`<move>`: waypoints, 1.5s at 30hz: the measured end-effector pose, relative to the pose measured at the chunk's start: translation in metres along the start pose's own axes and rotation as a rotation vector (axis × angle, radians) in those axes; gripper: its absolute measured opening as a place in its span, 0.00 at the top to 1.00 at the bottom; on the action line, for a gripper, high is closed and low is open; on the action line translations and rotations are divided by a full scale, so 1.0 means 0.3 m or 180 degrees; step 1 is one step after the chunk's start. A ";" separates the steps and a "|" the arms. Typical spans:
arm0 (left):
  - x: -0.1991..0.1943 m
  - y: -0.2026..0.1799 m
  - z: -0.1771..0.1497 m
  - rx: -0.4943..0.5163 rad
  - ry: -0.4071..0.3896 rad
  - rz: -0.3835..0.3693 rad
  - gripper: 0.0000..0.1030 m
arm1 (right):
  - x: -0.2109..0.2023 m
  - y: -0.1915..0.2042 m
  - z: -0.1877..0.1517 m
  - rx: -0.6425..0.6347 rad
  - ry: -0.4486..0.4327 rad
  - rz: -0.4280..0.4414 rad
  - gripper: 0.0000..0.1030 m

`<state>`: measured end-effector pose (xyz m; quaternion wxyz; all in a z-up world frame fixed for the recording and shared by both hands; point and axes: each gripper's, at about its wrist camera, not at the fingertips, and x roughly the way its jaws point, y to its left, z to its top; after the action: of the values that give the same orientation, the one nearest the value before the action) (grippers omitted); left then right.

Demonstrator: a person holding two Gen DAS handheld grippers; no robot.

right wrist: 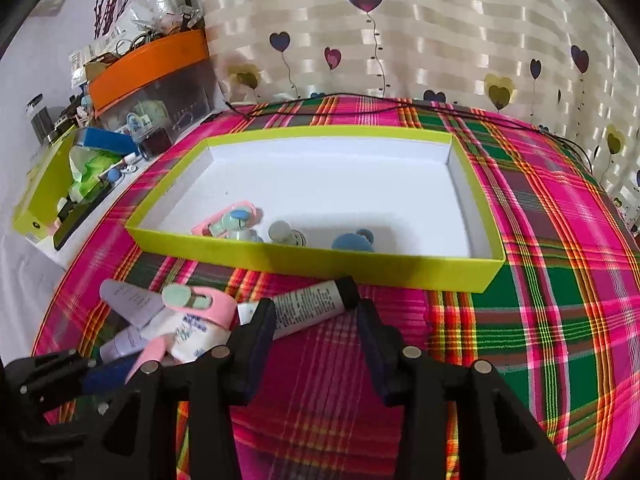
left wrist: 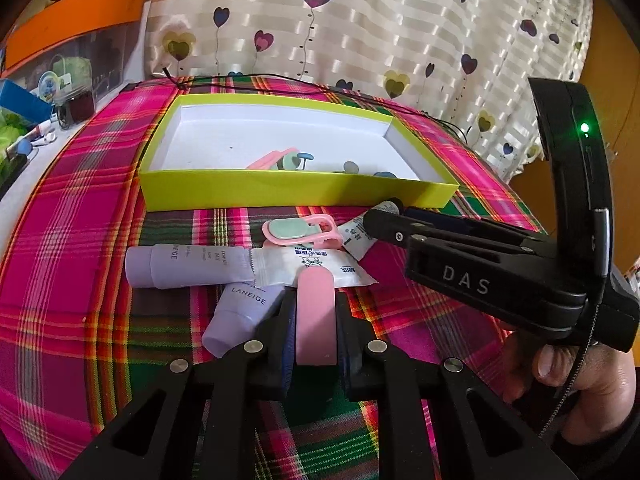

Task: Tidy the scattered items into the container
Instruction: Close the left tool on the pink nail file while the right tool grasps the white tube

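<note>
On the plaid-covered desk [left wrist: 100, 216], near its front edge, I count five loose items in a touching heap: two lilac tubes [left wrist: 180, 266], one white sachet [left wrist: 316, 266], one white tube with a black cap [right wrist: 312, 304] and one pink clip with a green pad [left wrist: 300, 232]. My left gripper [left wrist: 314, 316] has its jaws pressed onto a second, plain pink clip [left wrist: 315, 316]. My right gripper [right wrist: 316, 320] stands open over the white tube, pads clear of it. Behind the heap, the single yellow-green box [right wrist: 360, 266] holds one pink clip and several small round pieces along its near wall.
</note>
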<state>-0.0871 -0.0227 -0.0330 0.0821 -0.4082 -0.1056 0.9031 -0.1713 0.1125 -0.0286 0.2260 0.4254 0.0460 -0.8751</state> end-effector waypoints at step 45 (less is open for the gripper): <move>-0.010 -0.005 -0.003 0.0032 -0.0060 -0.0045 0.83 | 0.011 0.058 -0.031 -0.0810 0.0090 0.0473 0.71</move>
<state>-0.0845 -0.0219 -0.0311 0.0896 -0.3985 -0.1048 0.9068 -0.1586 0.0984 -0.0351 0.3417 0.4078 0.1282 -0.8370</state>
